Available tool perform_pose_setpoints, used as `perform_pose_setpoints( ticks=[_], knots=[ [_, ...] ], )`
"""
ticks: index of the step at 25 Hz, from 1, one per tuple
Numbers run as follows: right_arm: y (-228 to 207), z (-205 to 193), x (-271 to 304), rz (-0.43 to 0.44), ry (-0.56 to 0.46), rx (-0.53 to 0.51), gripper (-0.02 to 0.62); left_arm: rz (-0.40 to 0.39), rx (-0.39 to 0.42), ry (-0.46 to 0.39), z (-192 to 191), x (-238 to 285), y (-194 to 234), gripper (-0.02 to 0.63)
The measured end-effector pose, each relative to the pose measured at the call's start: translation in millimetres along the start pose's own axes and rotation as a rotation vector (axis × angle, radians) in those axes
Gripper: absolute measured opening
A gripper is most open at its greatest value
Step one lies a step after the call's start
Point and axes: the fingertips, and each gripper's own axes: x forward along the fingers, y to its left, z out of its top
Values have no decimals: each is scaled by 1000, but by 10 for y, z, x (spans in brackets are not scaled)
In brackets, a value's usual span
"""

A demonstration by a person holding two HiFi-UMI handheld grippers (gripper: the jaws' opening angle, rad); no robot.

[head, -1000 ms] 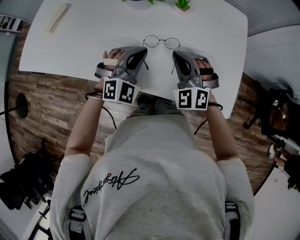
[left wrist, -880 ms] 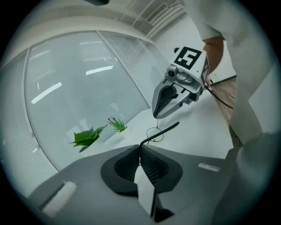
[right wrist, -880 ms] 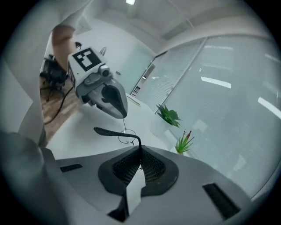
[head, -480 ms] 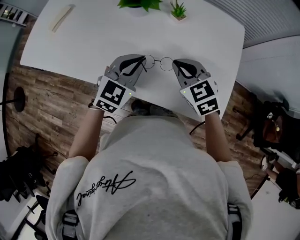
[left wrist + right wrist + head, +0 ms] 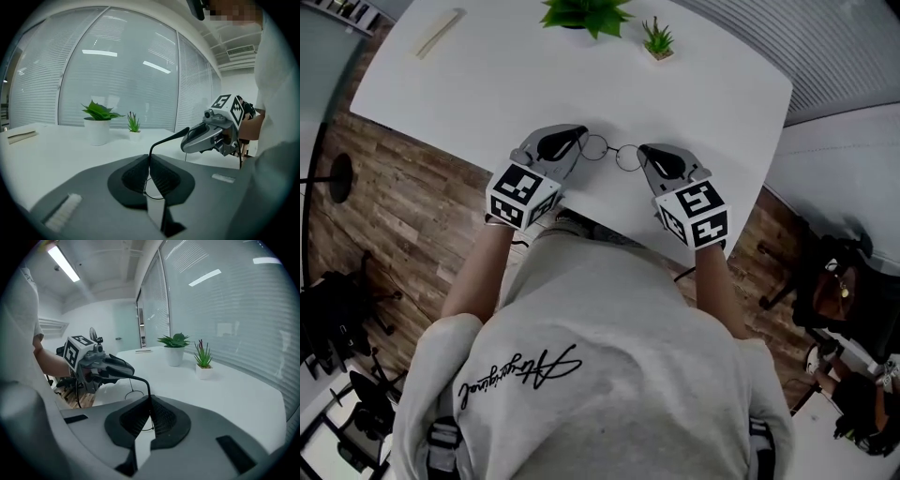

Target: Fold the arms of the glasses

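Thin round wire glasses (image 5: pixel 612 152) sit between my two grippers near the front edge of the white table (image 5: pixel 487 84). My left gripper (image 5: pixel 574 145) is shut on the left black arm (image 5: pixel 165 139), which rises out of the jaws and bends to the right. My right gripper (image 5: pixel 648 159) is shut on the other arm (image 5: pixel 140 379), which curves up and to the left. One wire lens rim (image 5: pixel 133 394) shows past the right jaws. Each gripper view shows the opposite gripper, the right gripper (image 5: pixel 213 133) and the left gripper (image 5: pixel 101 365).
A leafy plant in a white pot (image 5: pixel 581 13) and a small potted plant (image 5: pixel 658 39) stand at the table's far side. A flat pale case (image 5: pixel 439 33) lies at the far left. The wooden floor (image 5: pixel 403 206) and a dark chair (image 5: pixel 839 291) lie beyond the table.
Both grippers have moved forward from behind the glasses and come in onto the arms. The glasses now sit pinched between them, closer to the table's front edge.
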Motion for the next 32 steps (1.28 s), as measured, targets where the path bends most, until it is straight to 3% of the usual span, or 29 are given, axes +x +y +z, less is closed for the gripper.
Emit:
perform_pose_setpoints(
  ticks=[5, 11, 18, 32],
  knots=[
    [-59, -10, -10, -6, -51, 59, 2, 9, -46, -24, -1, 8, 0, 5],
    [-135, 70, 44, -105, -53, 8, 2, -30, -68, -42, 56, 76, 22, 8],
    [-101, 105, 140, -131, -42, -21, 2, -80, -74, -37, 81, 143, 108, 9],
    [11, 108, 428, -174, 117, -215, 3, -175, -155, -67, 103, 155, 188, 23]
  ],
)
